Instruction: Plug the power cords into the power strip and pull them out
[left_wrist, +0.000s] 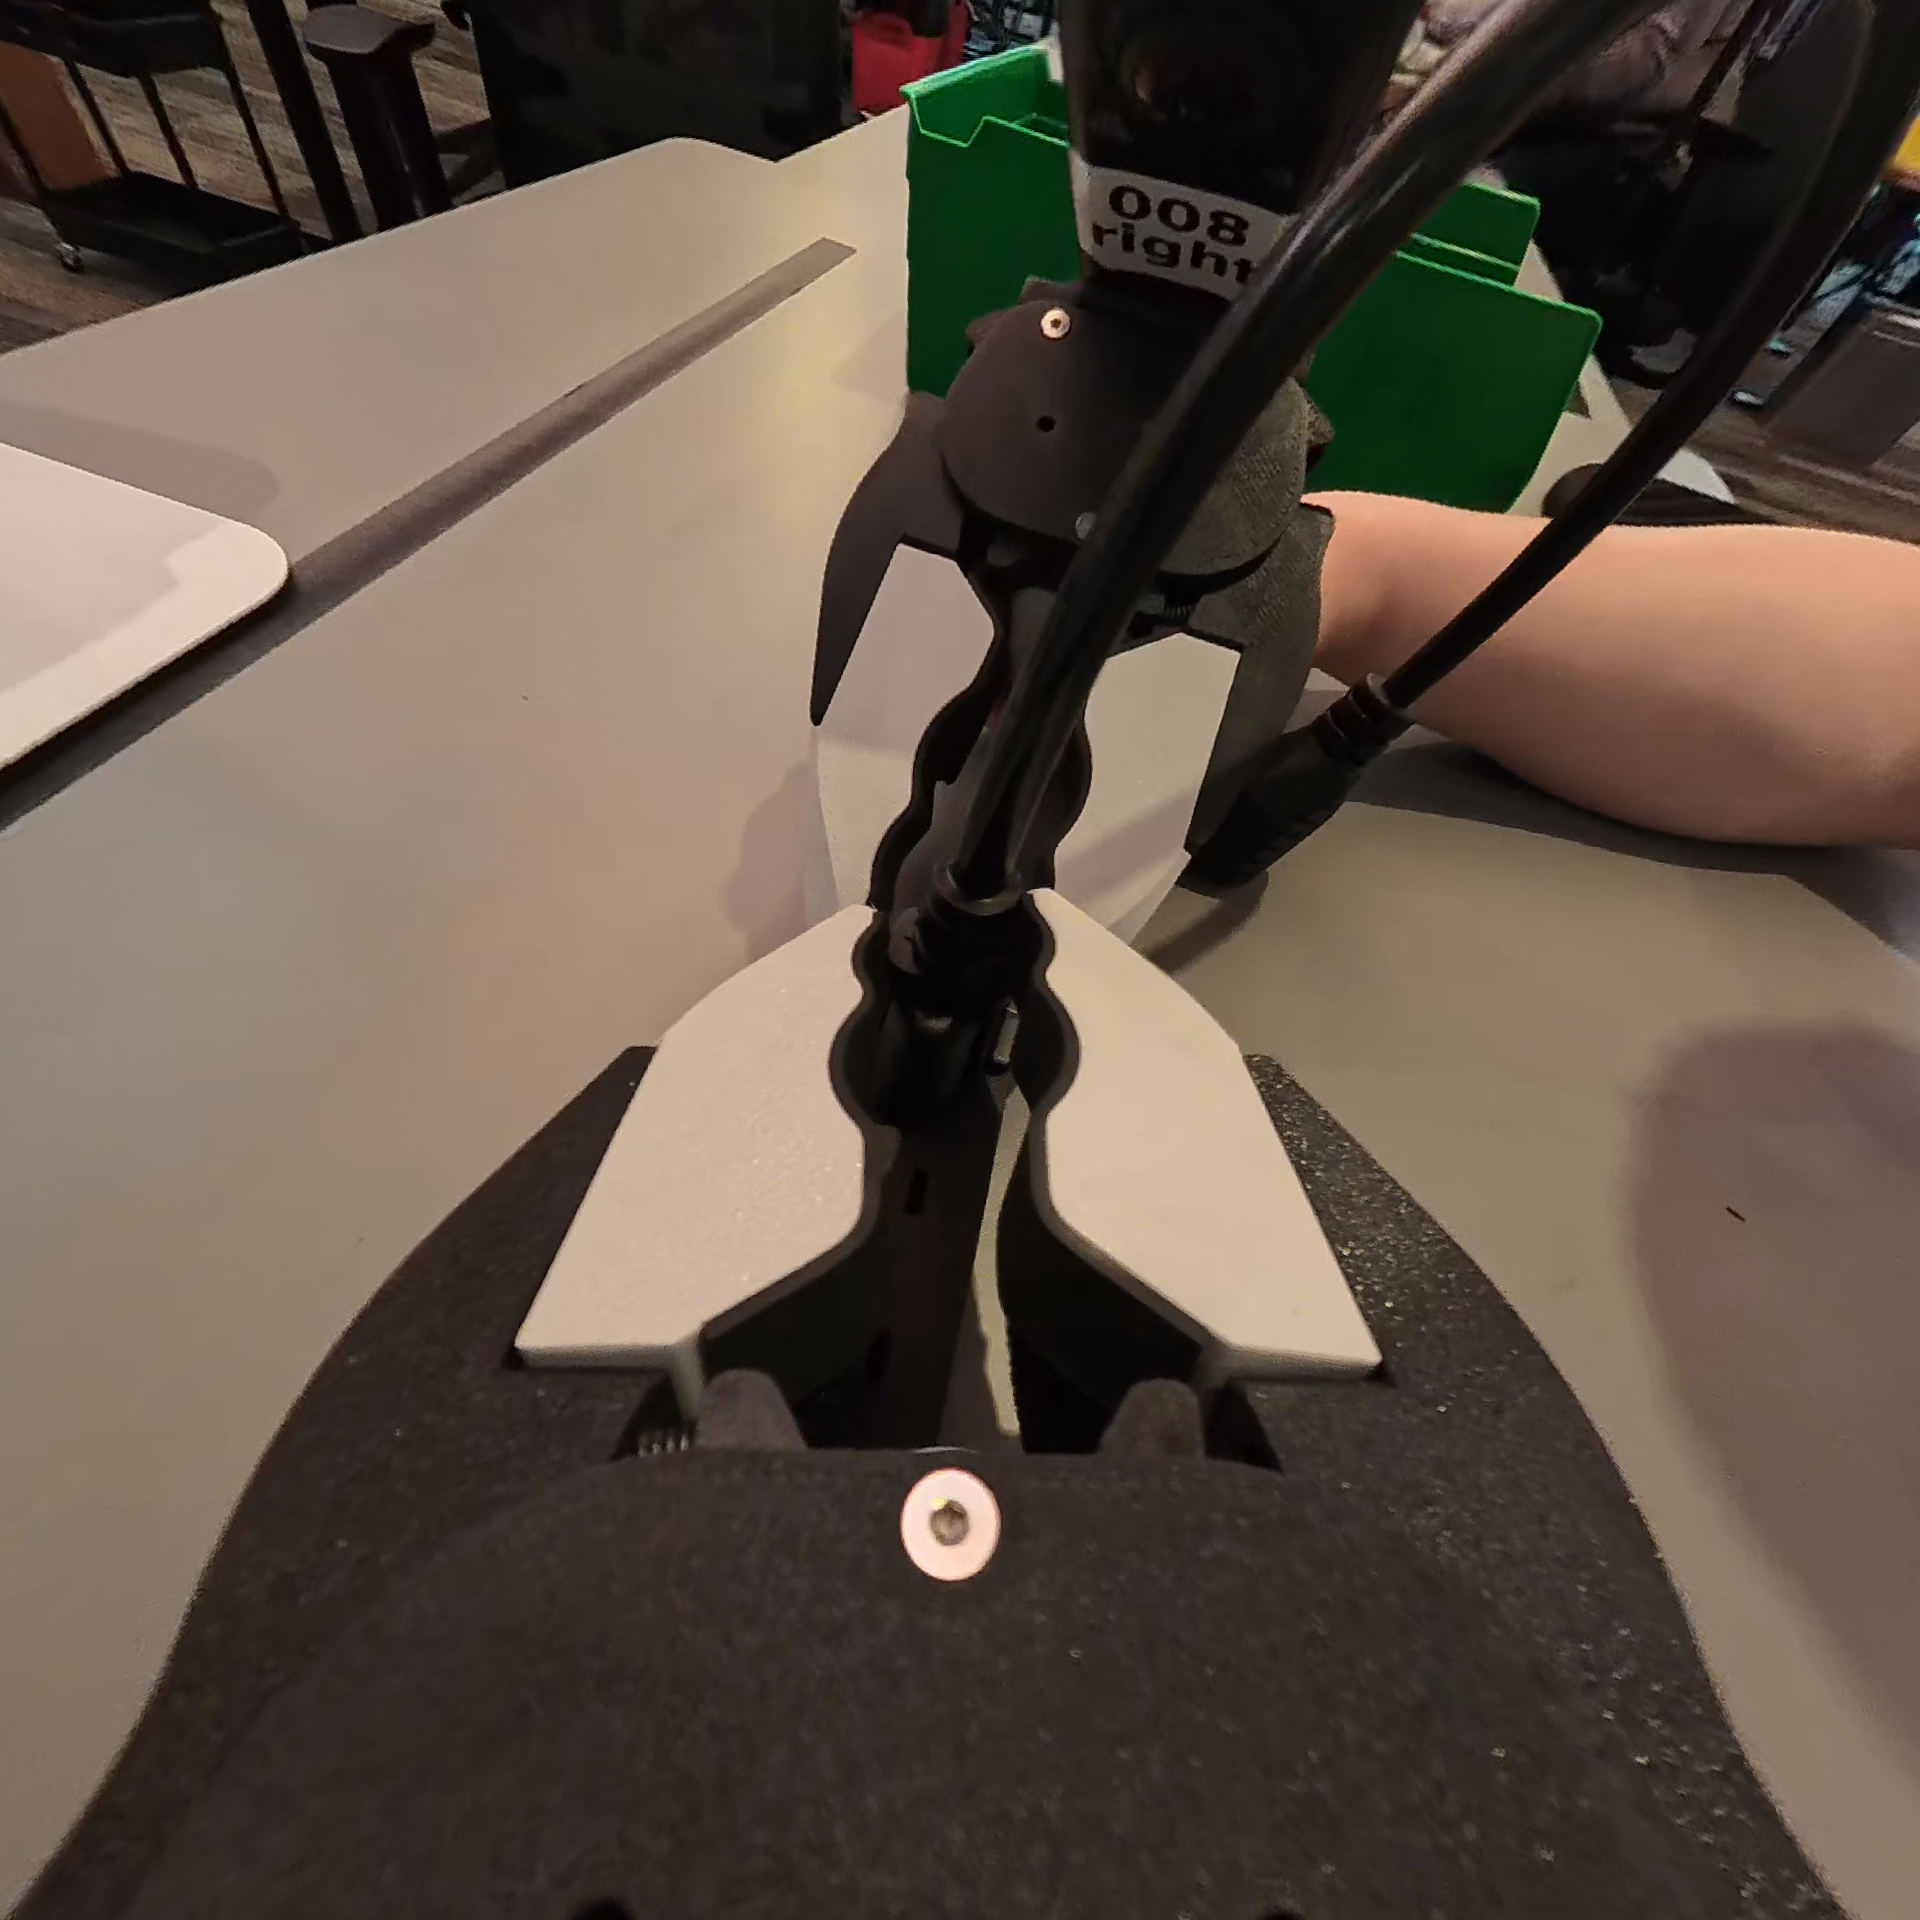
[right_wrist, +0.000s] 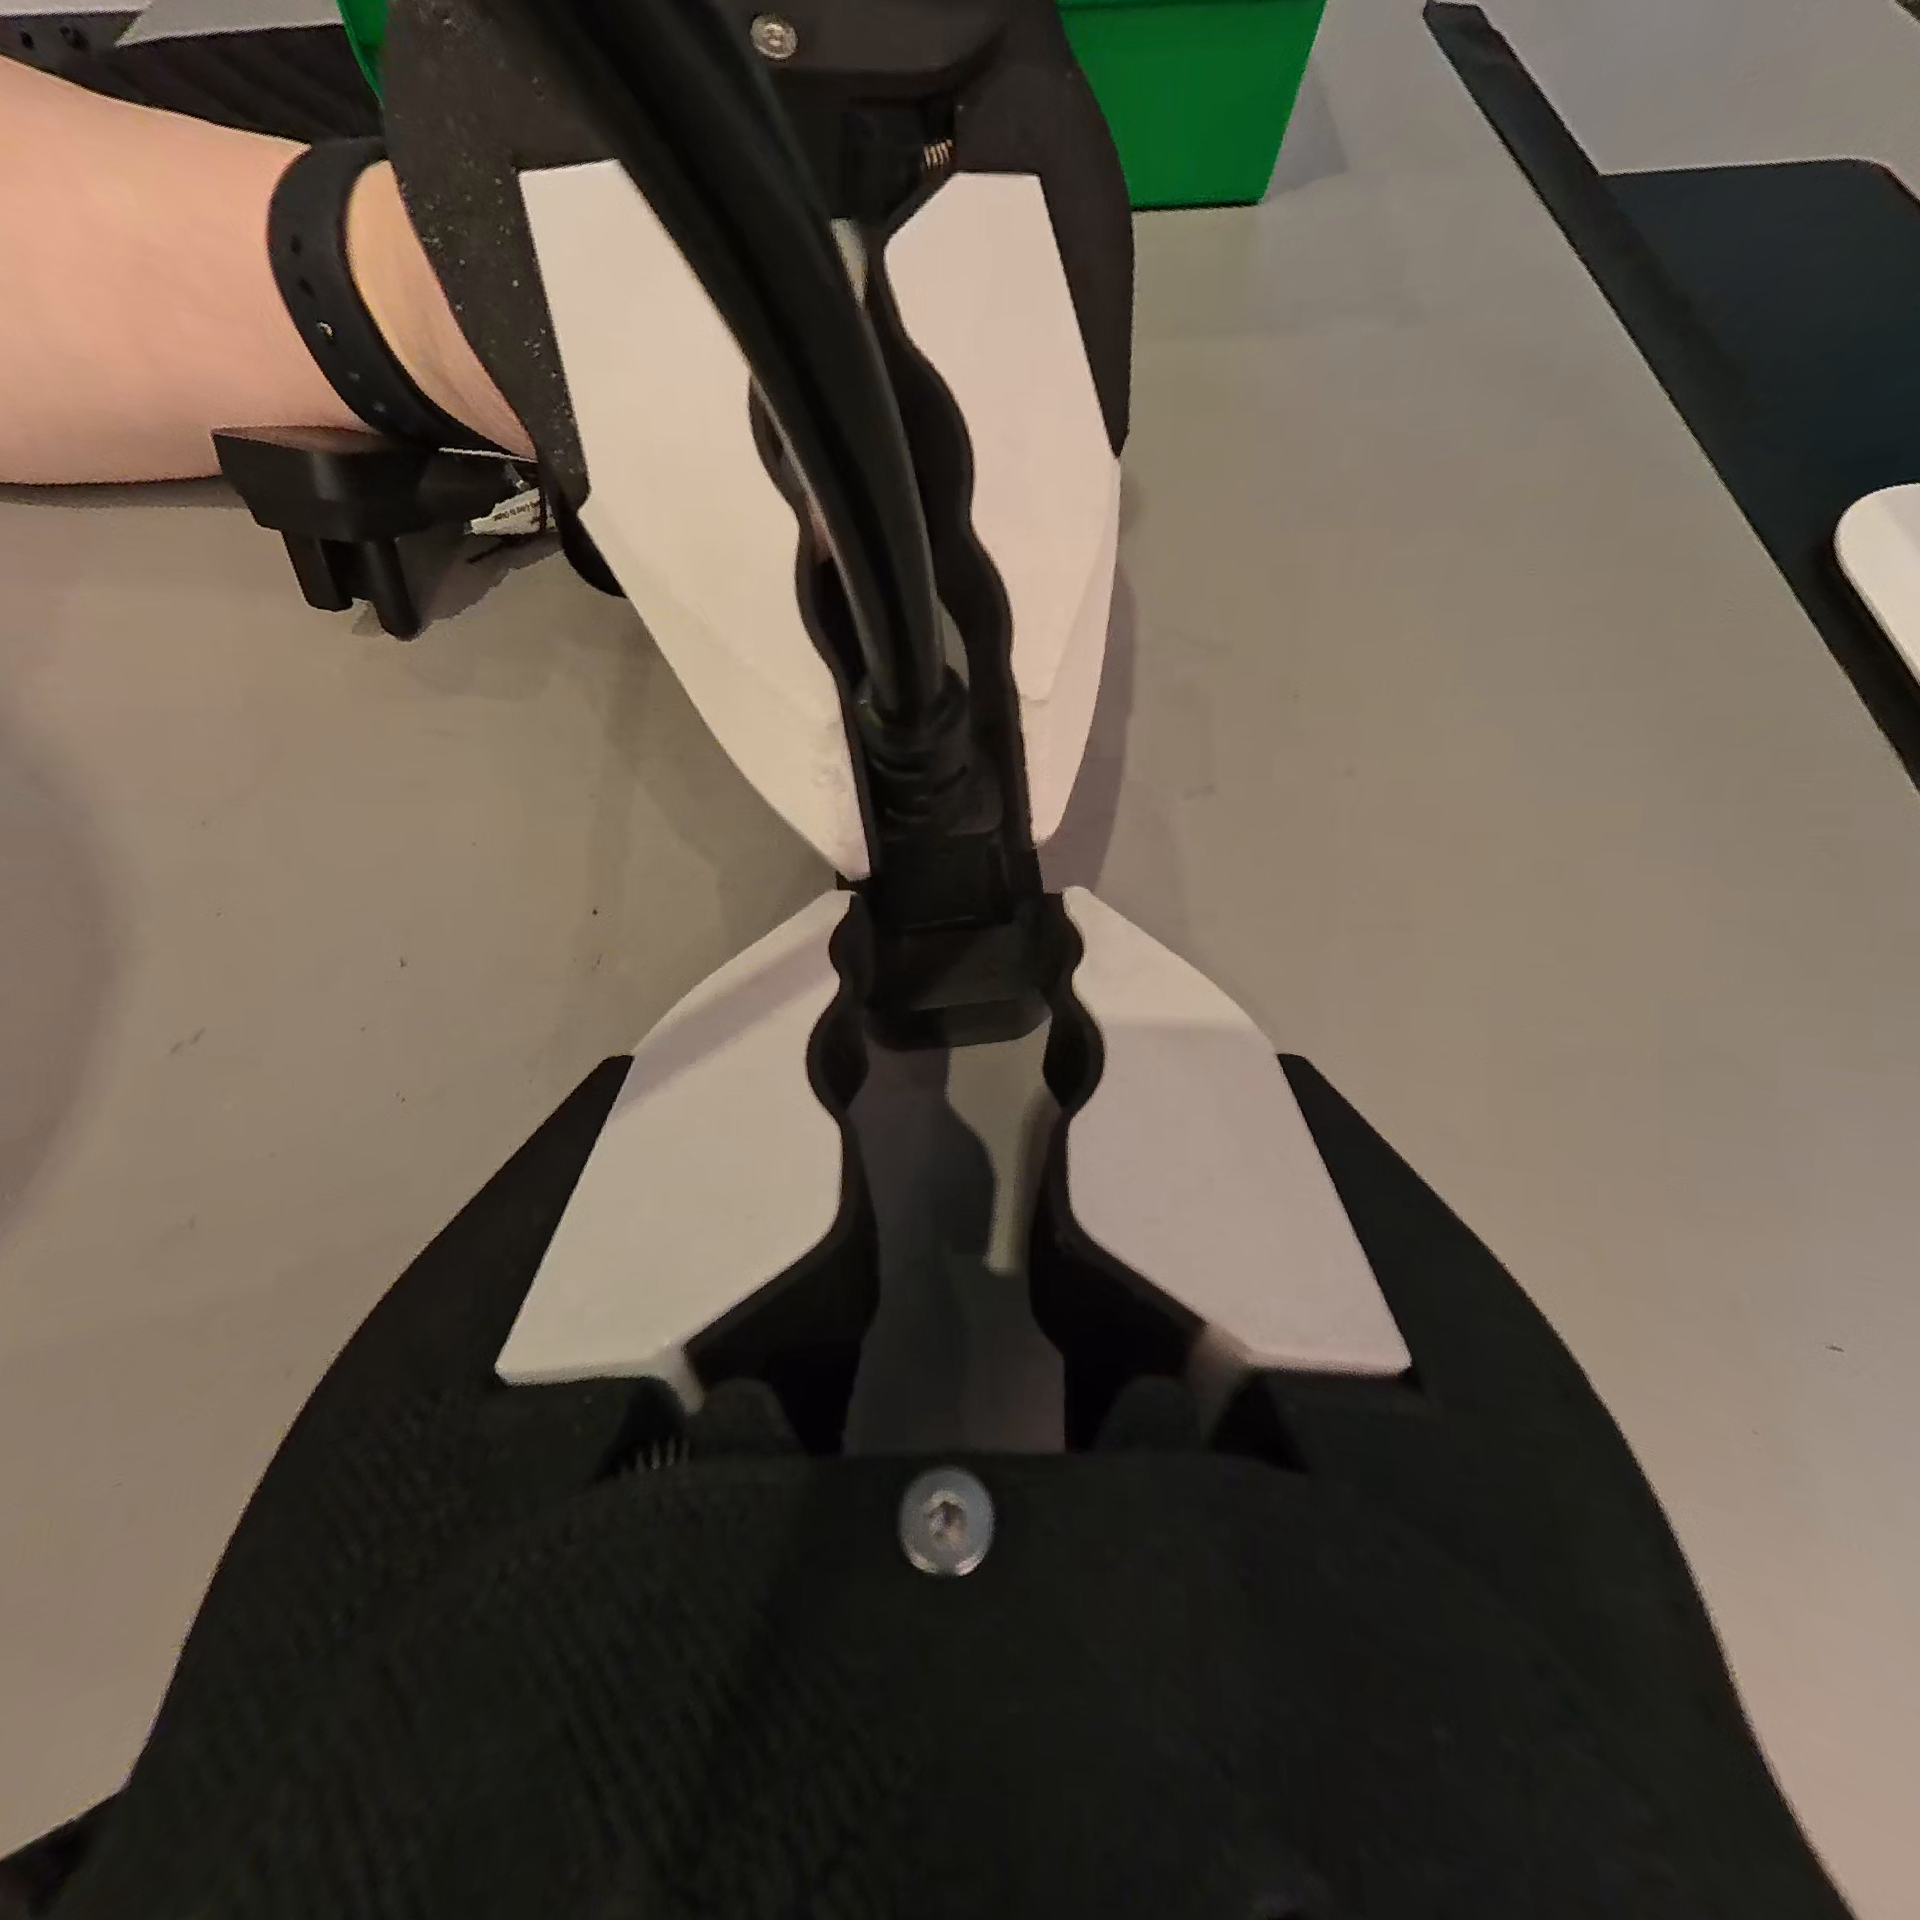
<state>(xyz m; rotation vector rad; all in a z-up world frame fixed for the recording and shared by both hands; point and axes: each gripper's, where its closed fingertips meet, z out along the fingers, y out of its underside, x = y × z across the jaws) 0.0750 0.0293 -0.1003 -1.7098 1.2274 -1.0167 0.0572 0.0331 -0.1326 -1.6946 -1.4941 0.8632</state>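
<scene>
Two tools are meeting tip to tip above the grey bench (right_wrist: 1455, 831), each pinching the same black plug. The left tool (left_wrist: 951, 935) is gripping the plug (left_wrist: 935, 1029) at its strain relief, with the power cord (left_wrist: 1174, 436) arching up and away. The right tool (right_wrist: 956, 914) is clamping the plug's blocky end (right_wrist: 951, 935). A second plug (left_wrist: 1288, 779) is lying on the bench beside a person's forearm (left_wrist: 1621, 665). Green bins (left_wrist: 1444, 405) are standing behind. No power strip is showing in either view.
</scene>
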